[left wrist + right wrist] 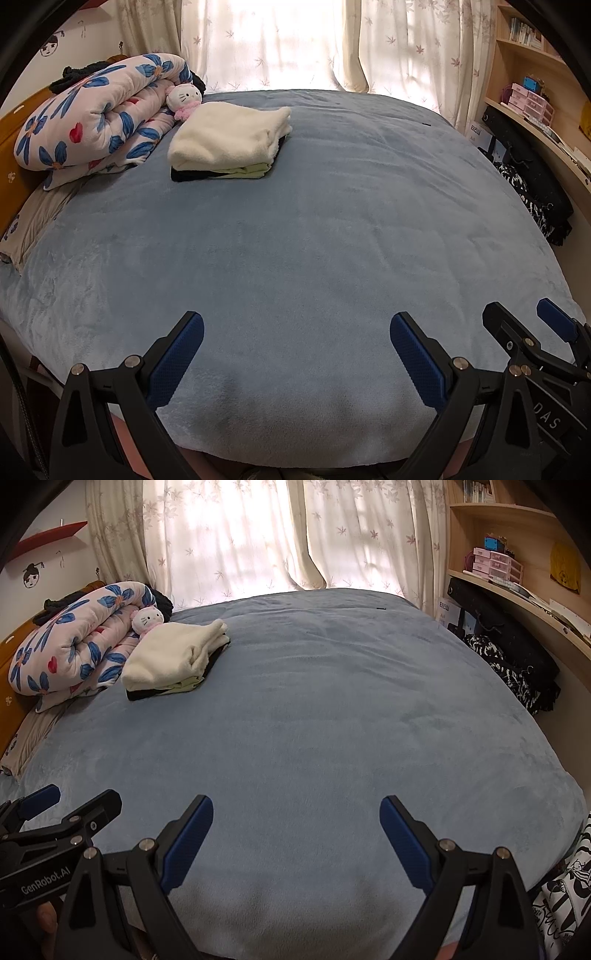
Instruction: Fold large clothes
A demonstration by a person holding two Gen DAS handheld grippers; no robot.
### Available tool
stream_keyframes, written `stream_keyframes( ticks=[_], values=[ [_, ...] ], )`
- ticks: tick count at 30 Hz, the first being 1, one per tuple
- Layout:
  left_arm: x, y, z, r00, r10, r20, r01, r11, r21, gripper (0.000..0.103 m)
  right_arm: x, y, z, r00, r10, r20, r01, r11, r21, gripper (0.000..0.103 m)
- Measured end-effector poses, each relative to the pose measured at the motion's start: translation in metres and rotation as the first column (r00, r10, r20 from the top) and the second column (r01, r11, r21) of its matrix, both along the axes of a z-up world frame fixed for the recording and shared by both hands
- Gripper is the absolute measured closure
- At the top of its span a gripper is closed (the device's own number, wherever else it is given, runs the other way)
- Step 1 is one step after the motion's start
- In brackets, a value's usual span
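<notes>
A stack of folded clothes (229, 144), cream fleece on top with pale green and black layers under it, lies at the far left of the blue bed (314, 240); it also shows in the right wrist view (173, 661). My left gripper (295, 325) is open and empty above the bed's near edge. My right gripper (295, 808) is open and empty beside it. The right gripper also shows at the right of the left wrist view (524, 317), and the left gripper at the left of the right wrist view (74, 801).
A rolled floral quilt (96, 114) and a white cat plush (184, 98) lie by the wooden headboard at the left. Curtains (295, 40) hang behind the bed. A curved shelf desk (524, 602) with boxes, and black-and-white cloth (517, 672), stand at the right.
</notes>
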State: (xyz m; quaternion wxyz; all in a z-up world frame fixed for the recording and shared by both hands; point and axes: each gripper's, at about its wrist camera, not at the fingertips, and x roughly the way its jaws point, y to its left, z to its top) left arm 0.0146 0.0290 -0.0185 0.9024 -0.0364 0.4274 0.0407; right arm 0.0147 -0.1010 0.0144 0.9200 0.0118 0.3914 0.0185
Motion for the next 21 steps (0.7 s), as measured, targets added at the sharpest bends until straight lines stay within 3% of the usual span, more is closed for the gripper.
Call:
stream_keyframes(
  ticks=[21],
  values=[
    [-0.0008,0.0011,-0.0034,1.0,0.009,-0.024,-0.009,1.0,-0.014,0.003,-0.0017,0.0058,-0.0071,1.0,-0.002,-0.012,0.002,1.0,0.0,0.011]
  ],
)
